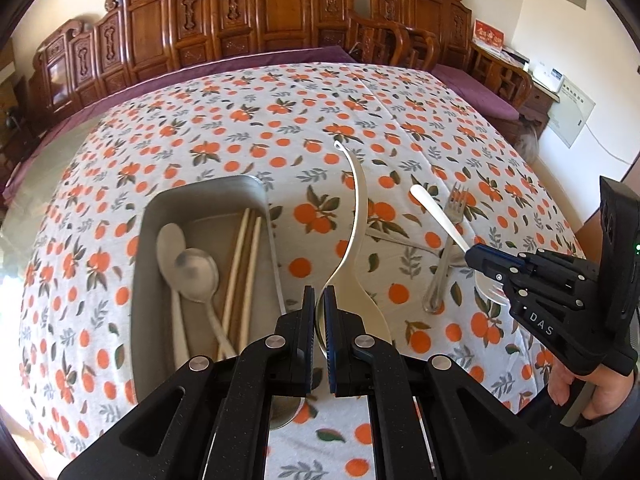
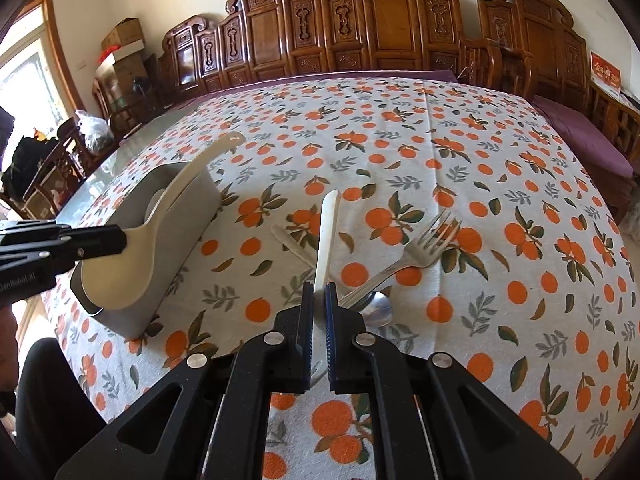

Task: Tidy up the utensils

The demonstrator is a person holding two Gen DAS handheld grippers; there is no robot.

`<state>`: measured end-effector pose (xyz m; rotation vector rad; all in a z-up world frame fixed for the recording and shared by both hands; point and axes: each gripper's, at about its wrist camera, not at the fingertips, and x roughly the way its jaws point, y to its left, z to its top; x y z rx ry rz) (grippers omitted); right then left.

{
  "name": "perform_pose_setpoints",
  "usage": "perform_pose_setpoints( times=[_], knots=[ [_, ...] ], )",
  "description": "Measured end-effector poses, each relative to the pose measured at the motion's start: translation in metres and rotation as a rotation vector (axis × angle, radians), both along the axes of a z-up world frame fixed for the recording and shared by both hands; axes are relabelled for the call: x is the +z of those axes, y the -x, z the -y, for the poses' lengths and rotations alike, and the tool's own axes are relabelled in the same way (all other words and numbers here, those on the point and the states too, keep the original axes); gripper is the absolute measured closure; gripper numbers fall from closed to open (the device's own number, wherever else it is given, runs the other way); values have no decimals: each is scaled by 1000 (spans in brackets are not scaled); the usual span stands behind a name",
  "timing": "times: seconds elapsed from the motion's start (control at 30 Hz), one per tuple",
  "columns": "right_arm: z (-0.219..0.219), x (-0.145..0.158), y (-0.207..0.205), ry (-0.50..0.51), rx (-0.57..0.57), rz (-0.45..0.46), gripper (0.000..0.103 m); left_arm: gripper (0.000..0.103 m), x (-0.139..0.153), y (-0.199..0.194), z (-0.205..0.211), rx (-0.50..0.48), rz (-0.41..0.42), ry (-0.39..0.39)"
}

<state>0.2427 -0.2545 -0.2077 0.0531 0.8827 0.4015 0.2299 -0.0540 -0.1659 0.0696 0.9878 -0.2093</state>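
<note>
Left wrist view: a grey metal tray (image 1: 148, 240) sits at left on the orange-print tablecloth (image 1: 240, 120), holding 2 spoons (image 1: 192, 272) and chopsticks (image 1: 248, 256). Beside it, the left gripper (image 1: 319, 300) is clamped on a cream rice paddle (image 1: 356, 236) held above the cloth. Further right, the right gripper (image 1: 474, 254) pinches a white-handled fork (image 1: 436, 216) above a metal fork (image 1: 448, 248) lying on the cloth.

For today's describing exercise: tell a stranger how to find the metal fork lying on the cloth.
Start at the grey tray on the orange-print tablecloth. To its right lies a small cluster of cutlery. The metal fork is the only one with tines, pointing away.
</note>
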Motion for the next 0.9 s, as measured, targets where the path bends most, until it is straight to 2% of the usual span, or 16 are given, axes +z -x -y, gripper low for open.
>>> perform_pose_setpoints(
  times=[0.3, 0.53, 0.9],
  knots=[
    [-9, 8, 14, 6, 11, 26, 96, 99, 5, 10, -44, 62, 11, 19],
    [-11, 12, 19, -4, 17, 32, 96, 99, -7, 10, -74, 121, -7, 18],
    [-35, 37, 27, -29, 59, 66, 96, 99, -35, -4, -82, 140, -71, 35]
  ],
)
